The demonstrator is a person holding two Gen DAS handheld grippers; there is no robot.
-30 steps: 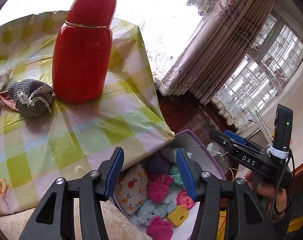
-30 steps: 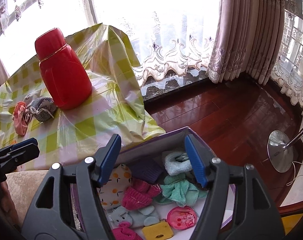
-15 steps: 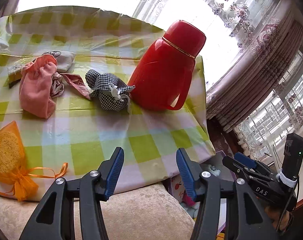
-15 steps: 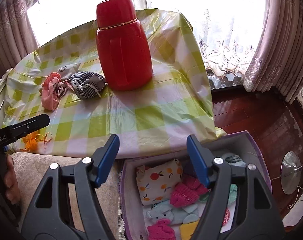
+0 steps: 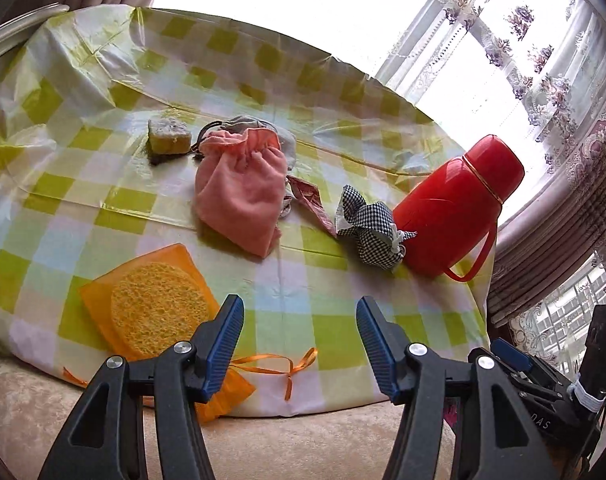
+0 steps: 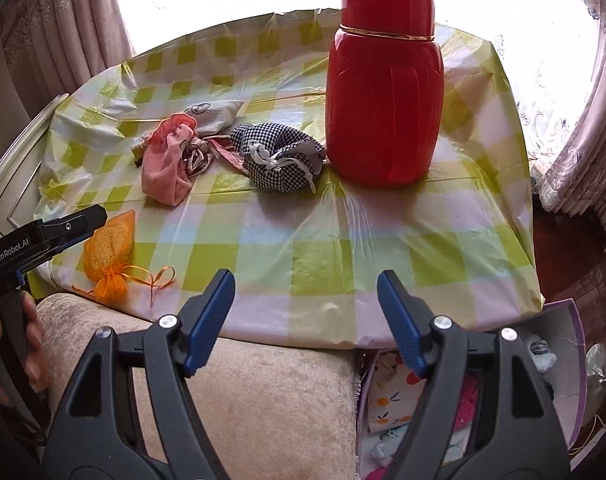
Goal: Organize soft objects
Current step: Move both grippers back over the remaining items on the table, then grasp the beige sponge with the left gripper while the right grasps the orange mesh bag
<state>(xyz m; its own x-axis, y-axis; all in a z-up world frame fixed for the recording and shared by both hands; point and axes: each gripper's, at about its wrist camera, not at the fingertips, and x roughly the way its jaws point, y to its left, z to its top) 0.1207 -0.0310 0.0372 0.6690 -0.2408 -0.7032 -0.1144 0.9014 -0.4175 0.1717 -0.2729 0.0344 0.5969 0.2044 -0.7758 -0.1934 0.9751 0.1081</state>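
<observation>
Soft pouches lie on the checked tablecloth (image 5: 287, 292): a pink drawstring bag (image 5: 243, 196), a black-and-white check pouch (image 5: 373, 232), an orange organza bag with a yellow sponge (image 5: 151, 312) and a small yellow sponge block (image 5: 169, 138). My left gripper (image 5: 299, 340) is open and empty above the table's near edge, right of the orange bag. My right gripper (image 6: 305, 312) is open and empty over the near edge; the check pouch (image 6: 281, 160), pink bag (image 6: 167, 168) and orange bag (image 6: 111, 252) lie beyond it. The left gripper's body also shows at the left of the right wrist view.
A tall red thermos (image 6: 383, 80) stands at the table's right, close beside the check pouch. A purple-edged box (image 6: 571, 376) with several soft items sits on the floor at lower right. A beige cushion (image 6: 263, 392) lies under both grippers. Curtains hang behind.
Both grippers have swung left and up from over the box to face the table. The pouches have come into full view. Both stay open and empty.
</observation>
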